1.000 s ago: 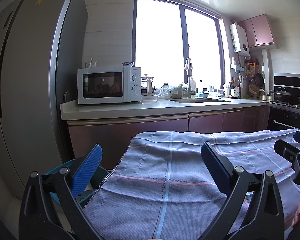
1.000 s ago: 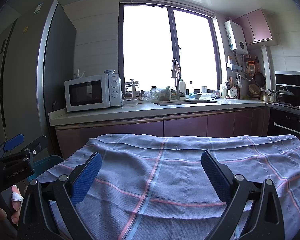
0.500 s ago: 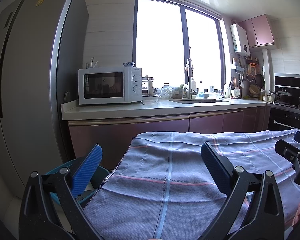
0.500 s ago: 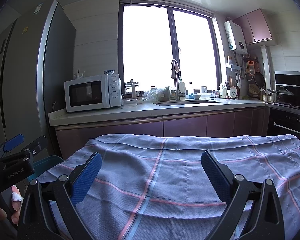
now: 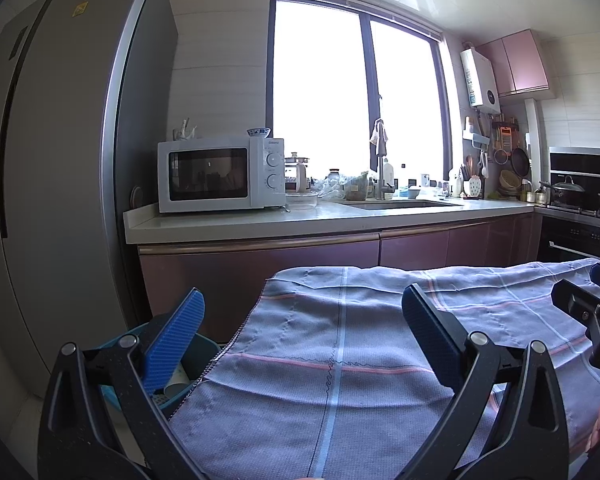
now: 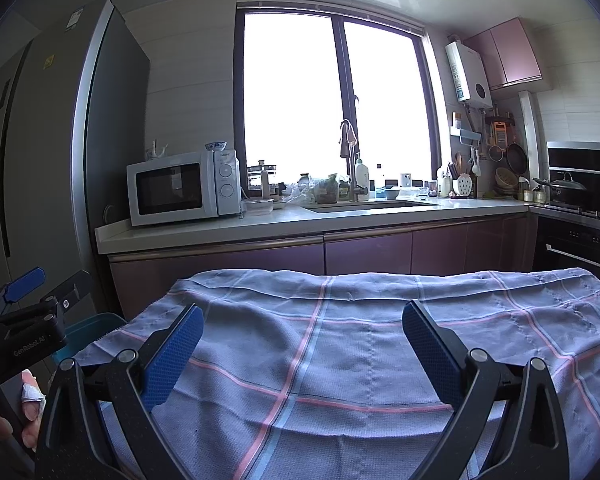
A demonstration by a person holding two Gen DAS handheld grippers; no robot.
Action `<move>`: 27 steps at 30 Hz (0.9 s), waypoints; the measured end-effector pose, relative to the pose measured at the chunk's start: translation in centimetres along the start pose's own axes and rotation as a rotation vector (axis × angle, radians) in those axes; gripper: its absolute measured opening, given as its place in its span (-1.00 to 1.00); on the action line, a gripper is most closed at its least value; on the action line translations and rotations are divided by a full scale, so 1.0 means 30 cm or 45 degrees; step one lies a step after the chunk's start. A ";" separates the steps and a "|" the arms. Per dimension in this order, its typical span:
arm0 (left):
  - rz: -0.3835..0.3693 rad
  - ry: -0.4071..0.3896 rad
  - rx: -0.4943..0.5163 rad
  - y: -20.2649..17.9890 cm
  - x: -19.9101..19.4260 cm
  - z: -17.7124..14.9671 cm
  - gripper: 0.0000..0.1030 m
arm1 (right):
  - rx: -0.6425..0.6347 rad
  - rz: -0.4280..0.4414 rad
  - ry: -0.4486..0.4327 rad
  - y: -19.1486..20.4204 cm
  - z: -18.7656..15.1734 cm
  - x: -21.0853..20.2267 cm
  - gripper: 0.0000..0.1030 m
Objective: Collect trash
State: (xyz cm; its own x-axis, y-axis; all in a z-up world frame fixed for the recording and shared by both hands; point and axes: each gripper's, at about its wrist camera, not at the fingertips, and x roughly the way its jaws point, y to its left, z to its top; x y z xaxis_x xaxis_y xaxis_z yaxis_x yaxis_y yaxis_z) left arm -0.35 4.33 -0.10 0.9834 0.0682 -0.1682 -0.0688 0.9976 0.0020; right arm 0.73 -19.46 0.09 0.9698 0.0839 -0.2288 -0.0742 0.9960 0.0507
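**Both grippers wide open over a bare checked cloth, bin down on the left**

Biggest thing in shot is the tall grey steel fridge point(image 5: 60, 184) filling the left side, then the big bright window point(image 6: 336, 104) behind the pale stone countertop point(image 5: 260, 222) with its mauve cabinet fronts. In front of all that is a table covered by a blue-grey cloth with pink and light-blue check lines point(image 6: 340, 344), and it takes up the whole lower half of both views. There's a white microwave point(image 5: 220, 174) sitting on the counter right next to the fridge. On the floor off the cloth's left edge sits a teal plastic bin point(image 5: 188, 376) with something pale and rolled-looking inside, can't tell what. As for trash on the cloth itself, I can't spot any from either camera. The left gripper point(image 5: 300, 330) hangs over the cloth's left edge, jaws spread wide, nothing between the blue pads. The right gripper point(image 6: 302, 336) hovers over the middle of the cloth, jaws also spread wide and empty.
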 end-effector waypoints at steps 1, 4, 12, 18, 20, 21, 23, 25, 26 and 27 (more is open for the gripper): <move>0.000 0.001 -0.001 0.000 0.000 0.000 0.89 | 0.000 0.001 -0.001 0.000 0.000 0.000 0.87; -0.002 0.002 0.000 -0.003 0.002 -0.002 0.89 | 0.001 0.000 0.000 0.002 0.000 0.001 0.87; -0.009 0.002 0.001 -0.008 0.011 -0.004 0.89 | 0.003 -0.004 -0.006 0.005 -0.001 0.000 0.87; -0.011 0.003 0.004 -0.010 0.013 -0.004 0.89 | 0.008 -0.007 -0.008 0.010 -0.002 -0.003 0.87; -0.011 0.004 0.004 -0.010 0.013 -0.004 0.89 | 0.009 -0.008 -0.008 0.013 -0.002 -0.002 0.87; -0.012 0.004 0.004 -0.010 0.012 -0.004 0.89 | 0.008 -0.008 -0.007 0.012 -0.003 -0.003 0.87; -0.012 0.003 0.004 -0.011 0.013 -0.005 0.89 | 0.008 -0.008 -0.008 0.011 -0.003 -0.004 0.87; -0.014 0.006 0.007 -0.012 0.015 -0.005 0.89 | 0.009 -0.008 -0.008 0.012 -0.004 -0.005 0.87; -0.015 0.006 0.008 -0.013 0.018 -0.006 0.89 | 0.010 -0.008 -0.008 0.012 -0.004 -0.004 0.87; -0.016 0.006 0.009 -0.014 0.019 -0.006 0.89 | 0.010 -0.008 -0.008 0.011 -0.004 -0.004 0.87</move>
State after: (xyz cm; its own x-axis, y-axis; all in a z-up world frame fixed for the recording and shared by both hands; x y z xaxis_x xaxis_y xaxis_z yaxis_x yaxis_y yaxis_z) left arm 0.19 3.96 -0.37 0.9833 0.0556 -0.1731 -0.0553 0.9984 0.0068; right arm 0.56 -19.12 0.03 0.9717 0.0775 -0.2233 -0.0664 0.9962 0.0567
